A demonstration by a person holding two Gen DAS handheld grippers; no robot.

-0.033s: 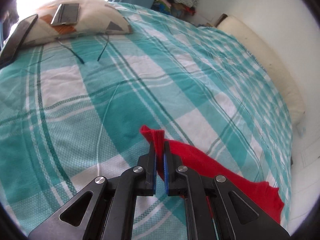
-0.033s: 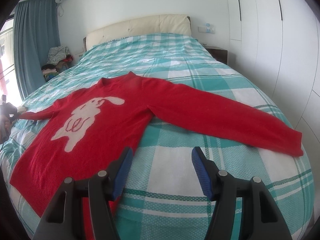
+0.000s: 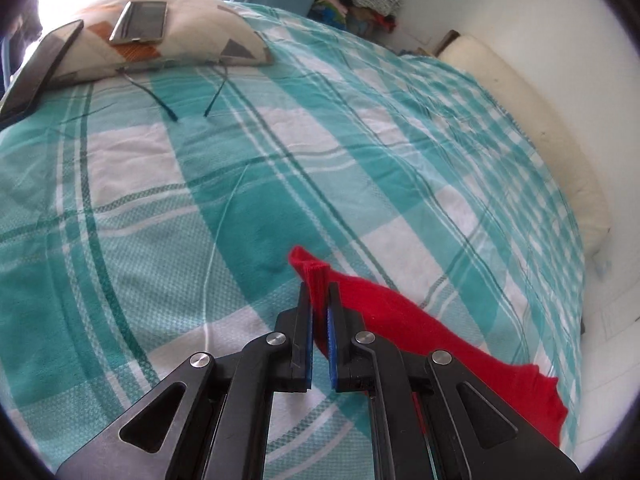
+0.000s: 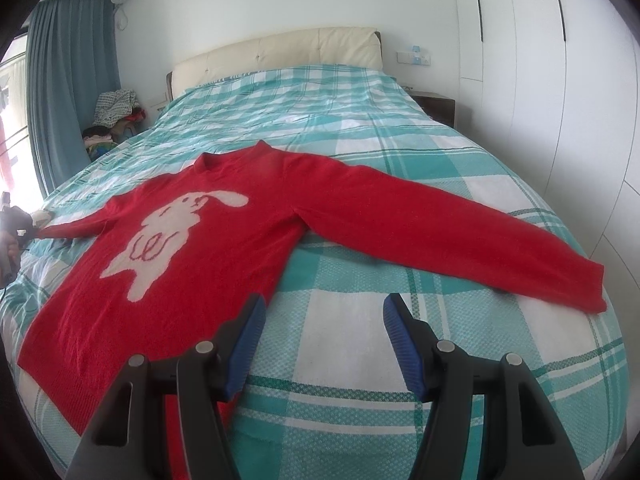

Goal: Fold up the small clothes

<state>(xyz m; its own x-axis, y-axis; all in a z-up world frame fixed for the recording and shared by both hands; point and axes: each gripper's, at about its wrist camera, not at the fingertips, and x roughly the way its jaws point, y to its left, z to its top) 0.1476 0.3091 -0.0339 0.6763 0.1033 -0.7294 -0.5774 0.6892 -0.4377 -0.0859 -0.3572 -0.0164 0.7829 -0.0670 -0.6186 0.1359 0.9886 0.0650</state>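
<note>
Jaws of the left gripper [image 3: 319, 300] are nearly closed, pinching the cuff of a red sweater [image 4: 192, 240] sleeve so the fabric stands up in a small fold between the blue pads. Jaws of the right gripper [image 4: 324, 316] are spread wide with nothing between them, hovering over the bed [image 4: 360, 360] near its foot edge, just beside the sweater's hem. The sweater lies flat and face up across the teal checked cover, its white rabbit motif showing, one sleeve stretched out towards the bed's right edge, the other towards the left edge. Farther off by the left edge sits a patterned pillow [image 3: 192, 36] carrying a phone [image 3: 140, 22], and a cream headboard [image 4: 280, 54] stands at the far end.
</note>
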